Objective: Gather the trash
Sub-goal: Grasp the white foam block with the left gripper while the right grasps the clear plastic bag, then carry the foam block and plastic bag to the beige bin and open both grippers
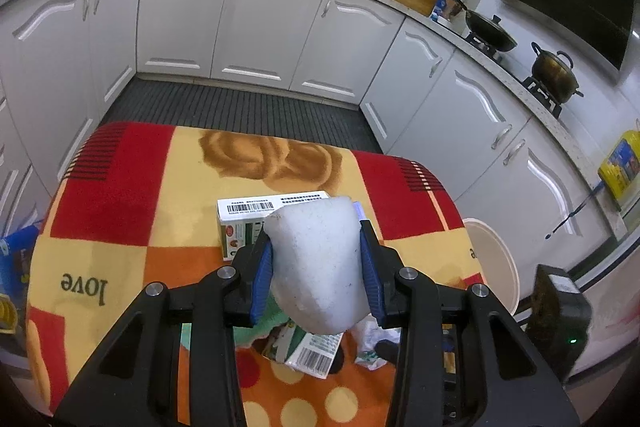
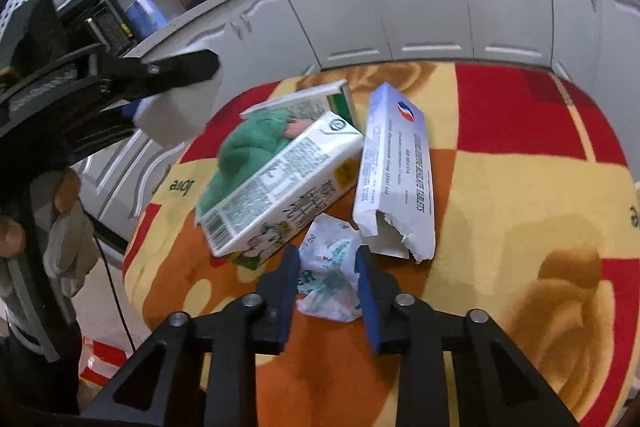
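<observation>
Above the blanket-covered surface [image 1: 120, 211], left gripper [image 1: 316, 259] pinches a white foam lump [image 1: 316, 267]; risk: crumbling. Mid-surface: milk carton [image 2: 280, 187], box [image 2: 396, 167] reading "TABLETS". Near edge: right gripper [image 2: 326, 279], fingers pinching a crumpled wrapper [image 2: 328, 275]; thin film may slip. Blanket reads "love".

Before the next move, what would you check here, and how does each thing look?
1. Left hand-held gripper holds the white foam lump firmly: ok, pads press both sides.
2. Right hand-held gripper has the crumpled plastic wrapper: ok, jaws closed on it.
3. Wrapper free of the milk carton and torn white box: cannot tell, it lies right against both.
4. Bin within reach: cannot tell, only a white round rim shows beside the table.
5. Table fully cleared: not ok, carton, boxes and green cloth remain.
</observation>
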`<act>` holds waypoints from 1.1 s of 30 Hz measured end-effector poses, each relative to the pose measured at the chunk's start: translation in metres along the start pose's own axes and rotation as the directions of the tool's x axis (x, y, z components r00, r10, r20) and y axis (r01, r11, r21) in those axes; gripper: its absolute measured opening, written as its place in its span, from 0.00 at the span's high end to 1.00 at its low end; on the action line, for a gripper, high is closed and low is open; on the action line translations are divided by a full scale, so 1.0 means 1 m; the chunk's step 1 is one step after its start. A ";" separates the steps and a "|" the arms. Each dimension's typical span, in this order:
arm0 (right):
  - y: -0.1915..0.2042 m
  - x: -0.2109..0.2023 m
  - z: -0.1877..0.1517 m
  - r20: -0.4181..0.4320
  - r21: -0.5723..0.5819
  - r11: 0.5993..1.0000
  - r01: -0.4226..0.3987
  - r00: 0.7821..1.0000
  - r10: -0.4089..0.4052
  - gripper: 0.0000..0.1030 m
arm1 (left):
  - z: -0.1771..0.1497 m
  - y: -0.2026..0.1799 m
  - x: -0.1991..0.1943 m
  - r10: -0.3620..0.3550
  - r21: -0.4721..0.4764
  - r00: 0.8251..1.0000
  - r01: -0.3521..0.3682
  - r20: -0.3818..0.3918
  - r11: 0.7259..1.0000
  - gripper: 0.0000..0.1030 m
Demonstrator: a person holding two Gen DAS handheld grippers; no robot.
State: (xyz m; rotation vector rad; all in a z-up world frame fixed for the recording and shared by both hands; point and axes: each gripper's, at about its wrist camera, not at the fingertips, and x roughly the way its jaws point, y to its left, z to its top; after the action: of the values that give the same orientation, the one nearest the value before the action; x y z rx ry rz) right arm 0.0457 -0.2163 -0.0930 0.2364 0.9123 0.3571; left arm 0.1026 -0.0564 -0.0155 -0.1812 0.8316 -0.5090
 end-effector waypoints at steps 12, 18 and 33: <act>-0.013 -0.075 0.000 0.165 0.031 0.997 0.070 0.983 -0.074 0.79 | -0.010 -0.043 -0.007 -0.044 0.076 0.999 0.043 0.004 0.996 0.64; -0.027 -0.102 0.000 0.221 0.060 0.990 0.124 0.966 -0.135 0.79 | -0.017 -0.075 -0.005 -0.059 0.133 0.998 0.058 0.002 0.989 0.64; -0.059 -0.156 -0.013 0.290 0.126 0.970 0.209 0.927 -0.237 0.79 | -0.033 -0.136 0.009 -0.096 0.223 0.995 0.102 -0.037 0.969 0.64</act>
State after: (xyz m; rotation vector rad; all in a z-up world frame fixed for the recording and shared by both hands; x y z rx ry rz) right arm -0.0400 -0.3319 -0.0080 0.2619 0.6434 0.0622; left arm 0.0343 -0.1770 0.0036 -0.0070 0.7863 -0.6964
